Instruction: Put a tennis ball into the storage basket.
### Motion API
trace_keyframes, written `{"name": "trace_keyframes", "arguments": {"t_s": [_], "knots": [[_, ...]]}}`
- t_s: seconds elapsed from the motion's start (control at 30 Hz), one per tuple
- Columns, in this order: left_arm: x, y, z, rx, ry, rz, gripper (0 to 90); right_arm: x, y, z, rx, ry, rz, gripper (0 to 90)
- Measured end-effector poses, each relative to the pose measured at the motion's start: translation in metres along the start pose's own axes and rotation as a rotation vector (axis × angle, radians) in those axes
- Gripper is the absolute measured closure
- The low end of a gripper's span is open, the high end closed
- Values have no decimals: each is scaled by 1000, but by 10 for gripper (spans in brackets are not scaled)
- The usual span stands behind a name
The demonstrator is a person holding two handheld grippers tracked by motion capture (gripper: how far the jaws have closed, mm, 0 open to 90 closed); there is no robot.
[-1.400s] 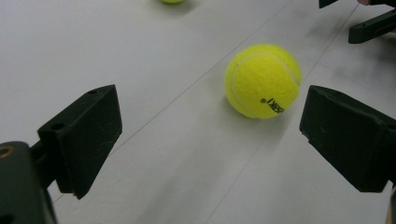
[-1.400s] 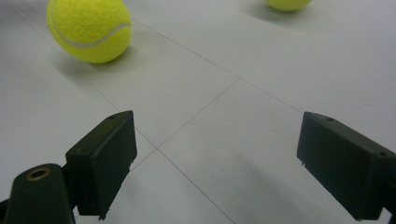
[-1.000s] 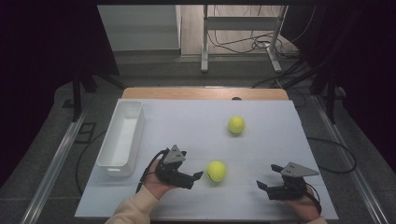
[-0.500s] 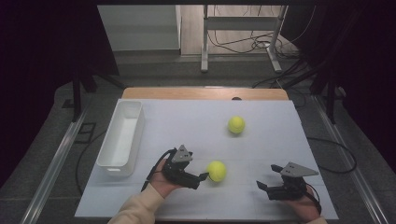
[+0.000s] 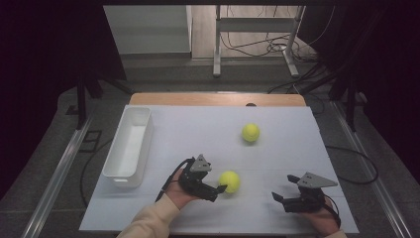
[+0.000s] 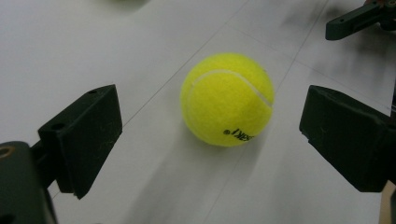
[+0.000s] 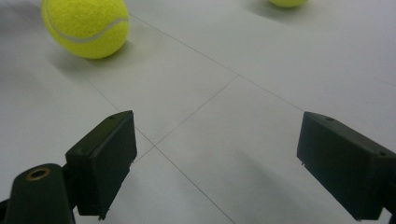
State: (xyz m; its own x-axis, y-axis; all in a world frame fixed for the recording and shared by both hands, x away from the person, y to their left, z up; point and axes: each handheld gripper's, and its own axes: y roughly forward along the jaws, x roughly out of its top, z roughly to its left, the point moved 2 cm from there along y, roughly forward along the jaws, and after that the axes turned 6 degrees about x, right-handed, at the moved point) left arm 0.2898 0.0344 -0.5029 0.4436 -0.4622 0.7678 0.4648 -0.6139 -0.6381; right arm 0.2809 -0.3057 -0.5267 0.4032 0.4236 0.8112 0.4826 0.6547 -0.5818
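**Left gripper flanks the near ball**

The near tennis ball (image 6: pixel 227 99) rests on the white table (image 5: pixel 198 129), round, no long axis, between the left gripper (image 6: pixel 210 135)'s spread jaws, untouched. The right gripper (image 7: pixel 215 161) gapes over bare surface near the front edge.

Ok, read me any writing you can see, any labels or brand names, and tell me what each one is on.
Black print low on the near tennis ball, in the left gripper view: upside down and cut off by the curve, too partial to read.
Far tennis ball: no print legible.
White bin, table, both grippers: no text visible.
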Motion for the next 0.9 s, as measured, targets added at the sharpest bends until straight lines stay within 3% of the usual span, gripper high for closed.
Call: {"name": "trace_keyframes", "arguments": {"t_s": [0.37,0.9], "knots": [[8,13,-6,-21,21,19,65,0,0,0,-4,1,0,126],[12,43,-11,-26,37,89,60,-1,1,0,-3,3,3,125]]}}
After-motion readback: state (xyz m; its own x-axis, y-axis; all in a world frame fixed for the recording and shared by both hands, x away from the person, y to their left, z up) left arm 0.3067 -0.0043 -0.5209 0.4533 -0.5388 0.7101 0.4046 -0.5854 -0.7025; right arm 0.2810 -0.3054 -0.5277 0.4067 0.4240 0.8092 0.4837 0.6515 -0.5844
